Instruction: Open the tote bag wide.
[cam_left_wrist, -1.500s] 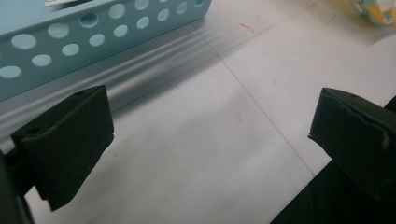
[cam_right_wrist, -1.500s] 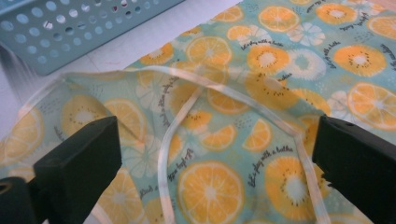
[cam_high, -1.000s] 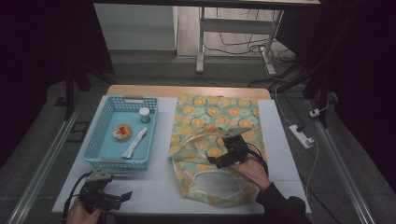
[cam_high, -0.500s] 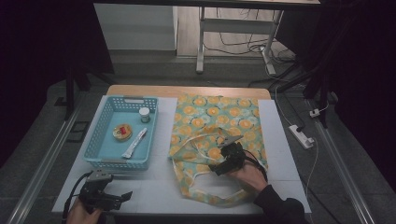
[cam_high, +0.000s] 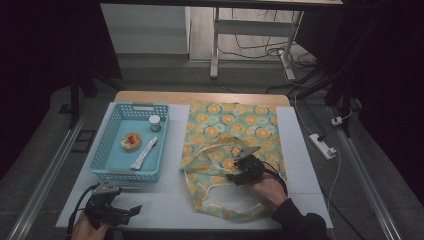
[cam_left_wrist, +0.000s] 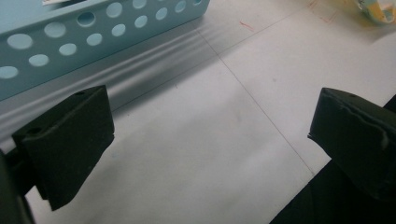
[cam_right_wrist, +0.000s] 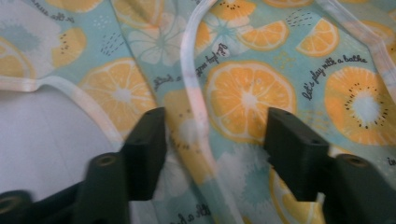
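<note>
A tote bag (cam_high: 235, 130) printed with orange slices lies flat on the white table, its white handles looped near its front end. My right gripper (cam_high: 234, 170) points down onto the bag's middle. In the right gripper view its jaws have just been closing and stand half apart (cam_right_wrist: 215, 140), with a white handle strap (cam_right_wrist: 194, 93) and a fold of the fabric (cam_right_wrist: 247, 93) between them; the pads are not pressing on either. My left gripper (cam_high: 131, 210) rests at the table's front left, open wide with nothing between its jaws (cam_left_wrist: 210, 135).
A light blue perforated basket (cam_high: 112, 130) stands left of the bag and holds a small jar (cam_high: 155, 122), a round red and yellow item (cam_high: 131, 141) and a white tube (cam_high: 143, 153). Its wall (cam_left_wrist: 93, 28) lies just ahead of the left gripper. A power strip (cam_high: 322, 146) hangs off the right.
My right gripper has sunk onto the bag and its jaws have narrowed around the handle strap. The bag's front opening has flattened. The left gripper has stayed in place.
</note>
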